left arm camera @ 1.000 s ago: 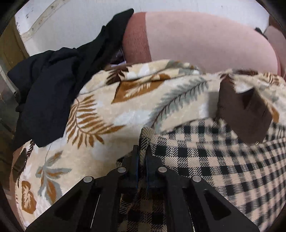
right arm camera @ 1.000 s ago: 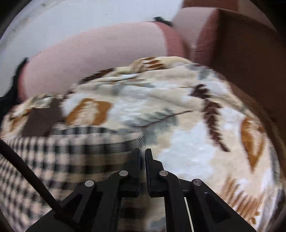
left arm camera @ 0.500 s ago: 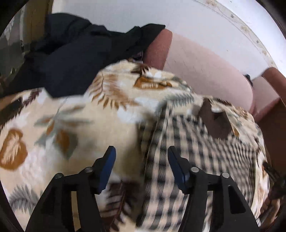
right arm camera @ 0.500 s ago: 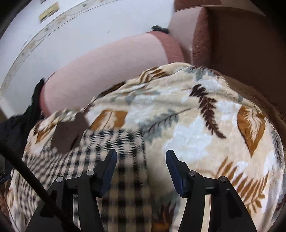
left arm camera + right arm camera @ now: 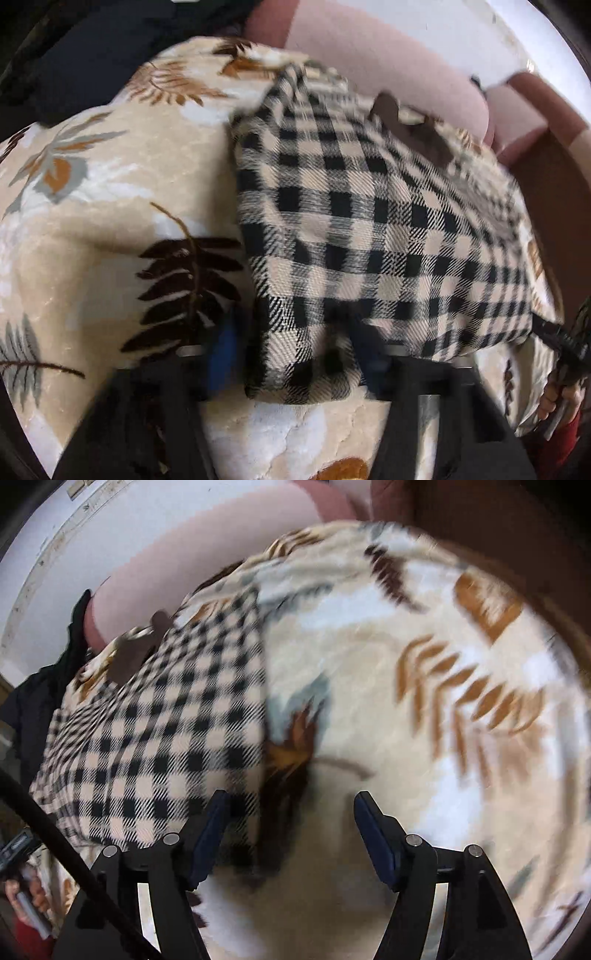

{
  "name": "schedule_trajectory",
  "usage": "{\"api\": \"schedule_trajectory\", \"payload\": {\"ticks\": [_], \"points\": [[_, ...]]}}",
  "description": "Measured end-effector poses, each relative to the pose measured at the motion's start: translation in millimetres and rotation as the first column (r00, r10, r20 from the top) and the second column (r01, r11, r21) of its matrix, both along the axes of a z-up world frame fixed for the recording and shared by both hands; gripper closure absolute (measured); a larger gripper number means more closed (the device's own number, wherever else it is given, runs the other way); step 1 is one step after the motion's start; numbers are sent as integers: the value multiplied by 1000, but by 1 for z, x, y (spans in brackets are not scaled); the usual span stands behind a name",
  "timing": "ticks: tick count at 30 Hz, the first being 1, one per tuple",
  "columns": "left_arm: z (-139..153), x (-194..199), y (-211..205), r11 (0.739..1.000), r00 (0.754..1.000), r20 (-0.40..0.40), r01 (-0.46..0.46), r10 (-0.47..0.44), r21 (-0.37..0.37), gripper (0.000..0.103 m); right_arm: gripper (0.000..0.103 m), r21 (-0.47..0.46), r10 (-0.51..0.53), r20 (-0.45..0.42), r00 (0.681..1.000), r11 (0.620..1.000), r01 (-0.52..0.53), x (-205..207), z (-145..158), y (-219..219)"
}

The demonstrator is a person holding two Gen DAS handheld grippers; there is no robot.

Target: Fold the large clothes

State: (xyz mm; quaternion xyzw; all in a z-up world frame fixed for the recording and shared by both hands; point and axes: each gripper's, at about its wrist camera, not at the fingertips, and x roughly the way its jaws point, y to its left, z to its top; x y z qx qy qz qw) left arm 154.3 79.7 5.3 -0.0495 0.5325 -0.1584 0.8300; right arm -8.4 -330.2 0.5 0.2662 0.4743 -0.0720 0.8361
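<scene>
On leaf-print blanket (image 5: 92,206): folded black-and-beige checked garment (image 5: 351,229). Left gripper (image 5: 295,354), blurred, closing around its near corner; right gripper (image 5: 291,812) spread and widening, nothing gripped, at garment's edge.

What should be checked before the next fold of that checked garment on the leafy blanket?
1. Checked garment lies folded on the leaf-print blanket: ok.
2. Left gripper has cloth between its fingers: ok, its jaws are closing around the garment's near corner.
3. Right gripper has a hold: not ok, its jaws are opening and nothing is pinched; they sit over the garment's edge and the blanket.
4. Folded edges line up neatly: cannot tell, both views are blurred.
5. Dark clothing lies apart from the garment: ok.
</scene>
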Motion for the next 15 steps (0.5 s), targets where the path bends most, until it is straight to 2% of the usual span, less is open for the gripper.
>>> {"api": "schedule_trajectory", "payload": {"ticks": [1, 2, 3, 4, 7, 9, 11, 12, 13, 15], "points": [[2, 1, -1, 1000, 1000, -7, 0, 0, -6, 93, 43, 27, 25, 11, 1000, 999, -25, 2, -2, 3], [8, -1, 0, 1000, 1000, 4, -15, 15, -7, 93, 83, 68, 53, 24, 998, 996, -54, 5, -3, 5], [16, -3, 2, 1000, 999, 29, -22, 22, -1, 94, 95, 107, 69, 33, 997, 992, -72, 6, -3, 6], [22, -4, 3, 1000, 998, 49, -25, 25, 2, 94, 94, 108, 63, 35, 997, 992, -66, 5, 1, 5], [40, -12, 14, 999, 995, 83, -46, 46, -4, 95, 95, 17, 45, 25, 999, 999, -45, 2, 13, 2], [40, -14, 18, 998, 994, 85, -66, 64, 21, 98, 97, -34, 13, 9, 1000, 999, -13, 0, 15, -3], [33, -14, 22, 997, 996, 55, -70, 69, 17, 97, 96, -77, -5, -13, 1000, 997, 4, -1, 16, -5], [29, -16, 23, 997, 996, 50, -73, 72, 15, 97, 94, -86, -17, -19, 1000, 996, 16, -2, 16, -6], [28, -18, 25, 997, 996, 54, -76, 75, 14, 97, 84, -81, -39, -17, 999, 996, 38, -5, 18, -9], [29, -20, 31, 996, 994, 66, -86, 85, 8, 93, 76, -84, -57, 9, 998, 995, 58, -10, 27, -13]]}}
